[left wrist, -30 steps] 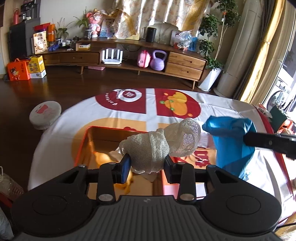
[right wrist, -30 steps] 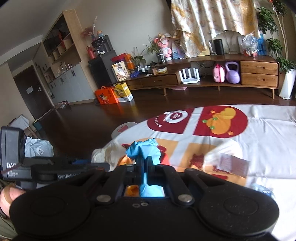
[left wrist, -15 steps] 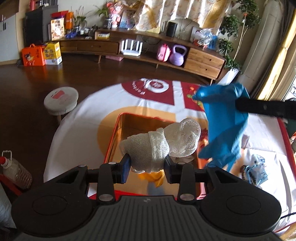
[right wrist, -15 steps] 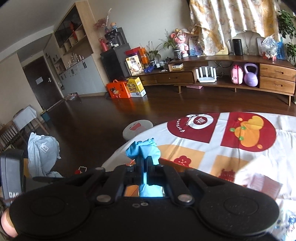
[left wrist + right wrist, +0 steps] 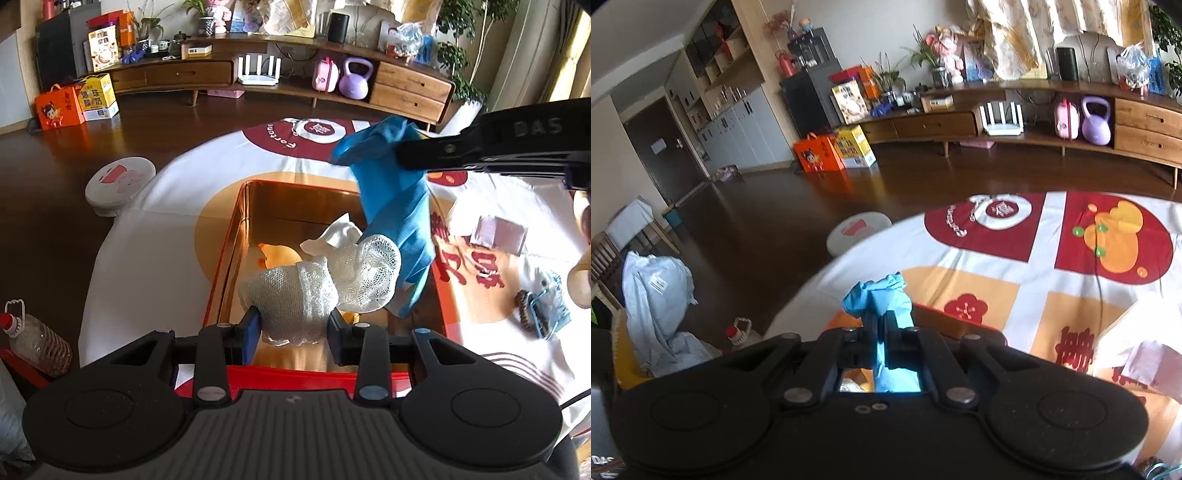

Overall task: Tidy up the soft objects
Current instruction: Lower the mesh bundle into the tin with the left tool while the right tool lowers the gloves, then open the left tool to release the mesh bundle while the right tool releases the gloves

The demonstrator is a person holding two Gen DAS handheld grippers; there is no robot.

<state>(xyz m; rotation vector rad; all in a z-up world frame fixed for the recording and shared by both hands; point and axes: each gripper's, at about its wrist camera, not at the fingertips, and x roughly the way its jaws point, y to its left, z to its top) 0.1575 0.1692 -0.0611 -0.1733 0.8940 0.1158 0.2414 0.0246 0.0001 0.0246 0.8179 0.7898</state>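
Since a second ago both grippers have shifted over the red tray (image 5: 225, 258): the blue cloth, then off to the tray's right, now hangs above its far right part, and the white mesh bundle sits over the tray's near end.

Nearest in the left wrist view, the left gripper (image 5: 294, 328) has its fingers clamped on the white mesh bundle (image 5: 317, 288), which bulges up and forward between them. Just beyond it, inside the tray's gold interior, lie a yellow soft toy (image 5: 279, 256) and a white cloth (image 5: 338, 236). The right gripper (image 5: 882, 321) has its fingers pressed together on the blue cloth (image 5: 395, 206), which drapes down toward the tray with its lower end just right of the mesh bundle.

The tray rests on the counter (image 5: 166, 206), covered by a white, red and orange printed cloth. To the right on that cloth lie a small packet (image 5: 498, 234) and a blue-wrapped item (image 5: 543, 310). Farther off, a round white stool (image 5: 120, 182) stands on the dark floor, and a long wooden sideboard (image 5: 406, 88) runs along the back wall.
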